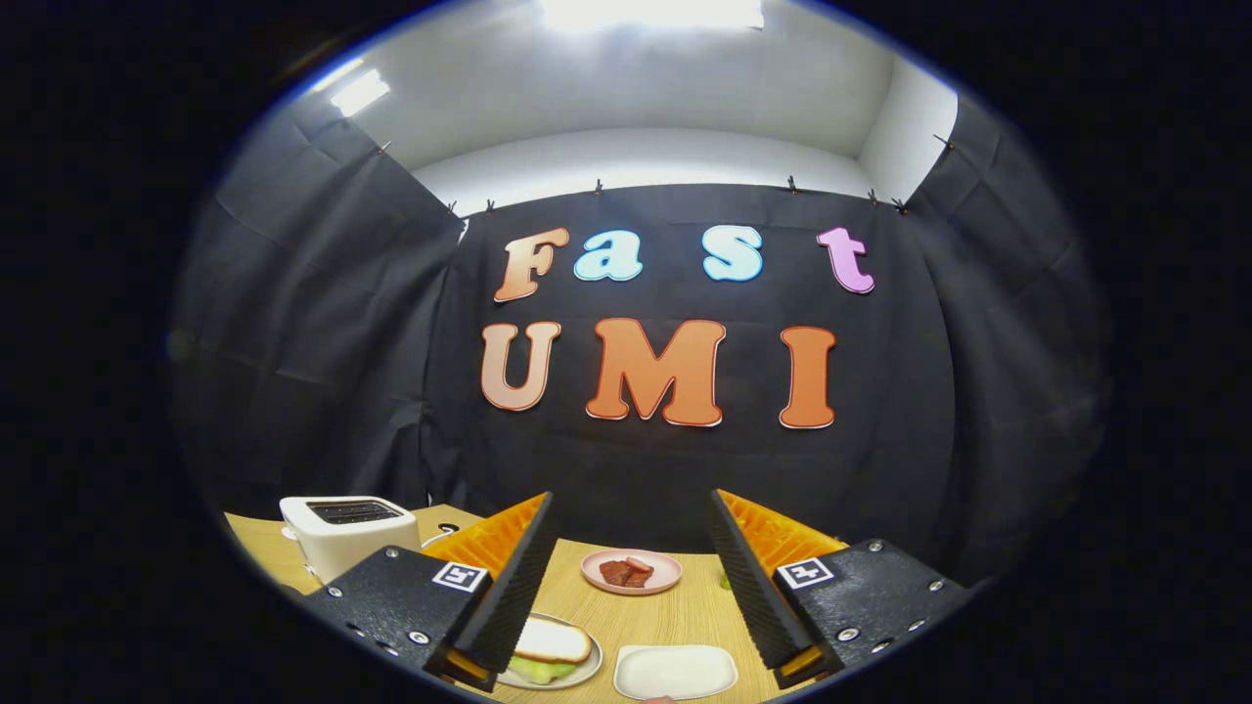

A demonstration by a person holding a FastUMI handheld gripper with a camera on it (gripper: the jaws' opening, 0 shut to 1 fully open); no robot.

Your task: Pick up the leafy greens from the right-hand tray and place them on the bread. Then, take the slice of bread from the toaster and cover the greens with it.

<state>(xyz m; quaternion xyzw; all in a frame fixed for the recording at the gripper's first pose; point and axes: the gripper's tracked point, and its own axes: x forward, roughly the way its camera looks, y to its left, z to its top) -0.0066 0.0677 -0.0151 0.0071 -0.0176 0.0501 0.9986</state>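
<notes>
My gripper [634, 577] is held up above the wooden table [636, 611], and my two fingers [509, 587] rise from the bottom of the frame with a wide gap between them: the jaws stand well apart and nothing is clamped in them. Each finger has a black ribbed pad on its inner face and an orange body behind it, and the black mounts at their bases carry small square markers. Low in the frame, just beside and partly behind my left finger, a grey plate [577, 675] holds the sandwich: a slice of bread [555, 641] lies on top, and the leafy greens [538, 669] show as a pale green layer peeking out from under it. To the right of that plate, between my fingers at the bottom centre, sits a white, rounded rectangular tray [675, 671]. Farther ahead, in the gap between my fingertips, a pink plate [631, 571] carries reddish-brown slices of meat [626, 571]. At the lower left of the frame, beyond my left finger, the white toaster [347, 533] stands on the table with its dark slots facing up; I cannot tell whether anything is in them. A sliver of green shows just past the inner edge of my right finger, too small for me to identify.
</notes>
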